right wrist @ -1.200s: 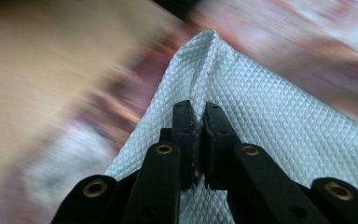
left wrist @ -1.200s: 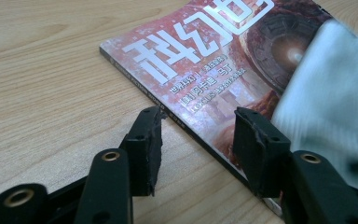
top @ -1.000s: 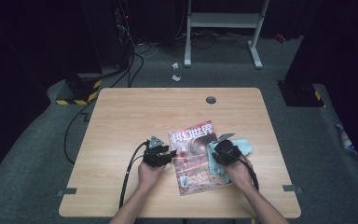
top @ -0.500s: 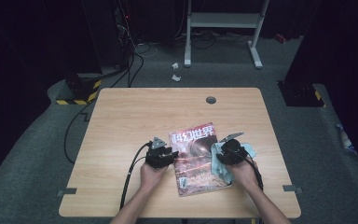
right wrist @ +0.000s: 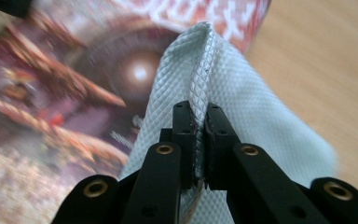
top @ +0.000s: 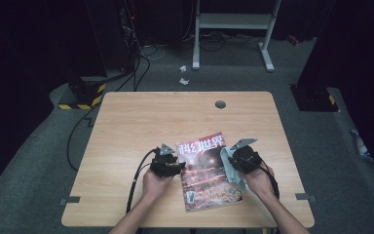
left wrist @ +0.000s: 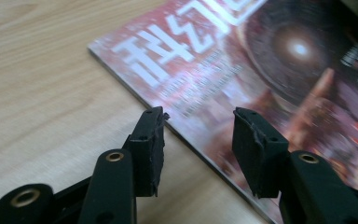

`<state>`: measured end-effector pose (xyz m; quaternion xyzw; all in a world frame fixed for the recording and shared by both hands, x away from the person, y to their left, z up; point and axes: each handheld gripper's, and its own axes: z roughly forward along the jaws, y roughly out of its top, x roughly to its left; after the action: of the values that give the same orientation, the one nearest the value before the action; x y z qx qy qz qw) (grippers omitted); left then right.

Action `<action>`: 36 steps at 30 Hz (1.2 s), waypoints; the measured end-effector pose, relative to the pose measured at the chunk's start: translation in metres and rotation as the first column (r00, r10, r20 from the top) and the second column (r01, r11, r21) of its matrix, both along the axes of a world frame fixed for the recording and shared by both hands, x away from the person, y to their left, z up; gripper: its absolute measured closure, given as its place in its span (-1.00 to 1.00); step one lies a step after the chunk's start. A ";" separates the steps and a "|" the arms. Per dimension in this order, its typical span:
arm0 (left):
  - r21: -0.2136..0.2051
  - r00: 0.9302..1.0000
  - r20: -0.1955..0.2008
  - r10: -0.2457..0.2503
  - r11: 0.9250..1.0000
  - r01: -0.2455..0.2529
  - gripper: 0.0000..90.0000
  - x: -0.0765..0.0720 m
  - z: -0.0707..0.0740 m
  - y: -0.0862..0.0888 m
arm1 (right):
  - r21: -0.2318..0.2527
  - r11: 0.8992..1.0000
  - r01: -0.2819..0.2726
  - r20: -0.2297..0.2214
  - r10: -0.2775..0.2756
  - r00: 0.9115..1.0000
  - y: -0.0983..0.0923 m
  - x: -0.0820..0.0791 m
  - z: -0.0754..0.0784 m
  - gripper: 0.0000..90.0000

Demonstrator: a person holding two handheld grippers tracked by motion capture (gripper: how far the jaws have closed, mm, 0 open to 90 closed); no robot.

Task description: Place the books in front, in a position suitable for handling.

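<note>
Figure: two hand-held grippers working over a magazine [top: 207, 170] on a wooden table [top: 141, 122]. The magazine lies flat, cover up, near the person's edge of the table, between the two hands.

Right gripper [right wrist: 199, 119]: the jaws have just been closing and are now pinched together on a raised fold of a pale blue cloth [right wrist: 242, 116]. In the right gripper view the woven fabric stands up in a ridge between the black pads and drapes away on both sides, partly over the magazine's right margin, partly onto bare wood. In the high view the right gripper [top: 243, 158] sits above the cloth [top: 231, 170] at the magazine's right edge. Compared with a second ago, when the cloth lay spread beside the cover with the jaws wider, the fabric is now gathered and caught. Judged from this, the pick-up of the cloth is secured and a lift or a wipe across the cover can follow.

Left gripper [left wrist: 198, 135]: the jaws have just been opening a little and stand apart with nothing between them, straddling the magazine's left edge [left wrist: 177, 126] without pressing on it. In the high view the left gripper [top: 168, 165] rests just beside that edge, placed much as it was a second ago. It appears positioned to steady the magazine, though no grip is made yet.
</note>
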<state>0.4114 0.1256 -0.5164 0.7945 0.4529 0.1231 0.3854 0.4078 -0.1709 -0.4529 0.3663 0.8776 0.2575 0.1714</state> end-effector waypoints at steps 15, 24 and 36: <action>-0.080 0.997 0.080 -0.002 0.997 0.008 0.13 0.007 -0.015 0.011 | -0.077 0.994 -0.072 -0.098 0.064 0.993 0.055 0.008 -0.035 0.89; -0.082 0.995 0.098 0.007 0.997 0.001 0.16 0.005 -0.016 0.011 | -0.031 0.962 -0.270 -0.128 0.264 0.956 0.125 -0.010 -0.037 0.89; -0.081 0.995 0.103 0.002 0.997 0.006 0.16 0.003 -0.017 0.011 | -0.046 0.990 -0.135 -0.122 0.128 0.984 0.065 0.007 -0.035 0.89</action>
<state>0.4142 0.1368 -0.5330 0.7713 0.4363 0.1449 0.4403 0.4146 -0.1062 -0.4881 0.3174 0.9151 0.2223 0.1112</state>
